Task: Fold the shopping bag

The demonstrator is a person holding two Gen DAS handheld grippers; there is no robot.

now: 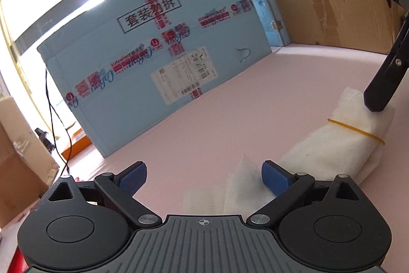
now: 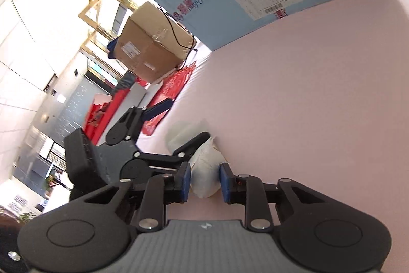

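Now we see the shopping bag (image 1: pixel 340 145), white and rolled into a bundle, lying on the pink table (image 1: pixel 204 119) with a yellow rubber band (image 1: pixel 356 131) around it. From our left gripper (image 1: pixel 203 177), the bag sits just ahead and to the right; a loose white flap of it lies between the blue pads (image 1: pixel 274 178), which stand wide apart and touch nothing. Our right gripper (image 2: pixel 205 179) has its jaws drawn close on either side of one end of the bag; the left pad looks to touch the cloth, but we cannot tell whether both pads press it. In the left view, a black finger of the right gripper rests at the far end of the bag. Beyond the bag a blue box (image 1: pixel 158 63) stands on the table, with a brown cardboard box (image 1: pixel 332 17) beside it.
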